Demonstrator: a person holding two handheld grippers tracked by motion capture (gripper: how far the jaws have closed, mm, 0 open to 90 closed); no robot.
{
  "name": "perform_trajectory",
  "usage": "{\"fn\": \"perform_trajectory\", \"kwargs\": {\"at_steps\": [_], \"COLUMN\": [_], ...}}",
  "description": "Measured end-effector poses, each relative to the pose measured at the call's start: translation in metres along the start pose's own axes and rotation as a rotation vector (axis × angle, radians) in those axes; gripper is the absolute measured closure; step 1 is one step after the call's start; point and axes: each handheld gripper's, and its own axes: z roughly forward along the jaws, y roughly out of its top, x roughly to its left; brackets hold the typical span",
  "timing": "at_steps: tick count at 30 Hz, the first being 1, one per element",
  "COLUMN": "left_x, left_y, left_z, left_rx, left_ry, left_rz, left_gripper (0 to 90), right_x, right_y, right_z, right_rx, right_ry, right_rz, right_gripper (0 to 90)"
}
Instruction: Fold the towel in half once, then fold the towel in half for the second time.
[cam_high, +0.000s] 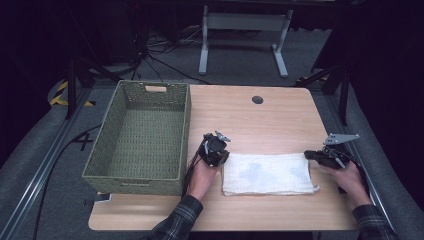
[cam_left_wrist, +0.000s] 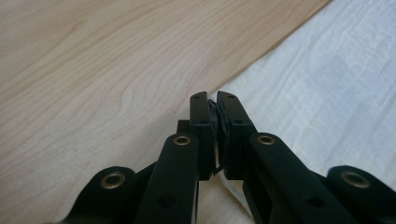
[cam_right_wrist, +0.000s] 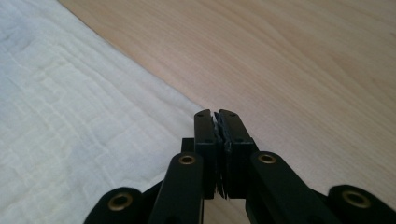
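A white cloth (cam_high: 267, 172) lies flat and folded on the wooden table (cam_high: 260, 125), near its front edge. My left gripper (cam_high: 222, 159) is at the cloth's far left corner. In the left gripper view the left gripper (cam_left_wrist: 213, 100) has its jaws together right where the cloth (cam_left_wrist: 327, 84) edge meets them, pinching that corner. My right gripper (cam_high: 308, 155) is at the far right corner. In the right gripper view the right gripper (cam_right_wrist: 216, 114) is likewise shut on the edge of the cloth (cam_right_wrist: 70, 107). Both hands rest low at the table.
A green woven basket (cam_high: 137, 176), with nothing in it, stands on the table's left side, close to my left hand. A round cable hole (cam_high: 257, 99) sits near the table's far edge. Bare wood lies beyond the cloth. Dark floor, cables and a stand's legs lie behind the table.
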Motion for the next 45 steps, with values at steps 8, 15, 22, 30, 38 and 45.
{"fn": "perform_trajectory", "kwargs": {"at_steps": [8, 15, 22, 30, 38, 45], "left_x": [0.005, 0.002, 0.001, -0.006, -0.013, -0.023], "left_y": [0.006, 0.004, 0.001, -0.002, -0.012, -0.019], "left_z": [-0.002, -0.017, -0.024, -0.033, -0.045, -0.052], "left_rx": [-0.065, -0.116, -0.137, -0.151, -0.156, -0.135], "left_ry": [-0.011, -0.035, -0.047, -0.047, -0.049, -0.034], "left_rz": [-0.008, 0.016, 0.010, 0.027, 0.042, 0.082], "left_gripper": [85.7, 85.8, 85.8, 85.8, 85.8, 85.8], "right_x": [-0.009, -0.003, 0.000, 0.005, 0.018, 0.027], "right_y": [0.005, 0.006, 0.006, 0.002, -0.003, -0.007], "right_z": [-0.002, -0.012, -0.022, -0.035, -0.042, -0.047], "right_rx": [-0.041, -0.077, -0.104, -0.132, -0.127, -0.122], "right_ry": [-0.009, -0.003, 0.008, 0.020, 0.044, 0.053], "right_rz": [0.009, -0.006, -0.007, -0.004, -0.016, -0.026], "right_gripper": [86.9, 86.9, 86.9, 86.9, 86.9, 86.9]}}
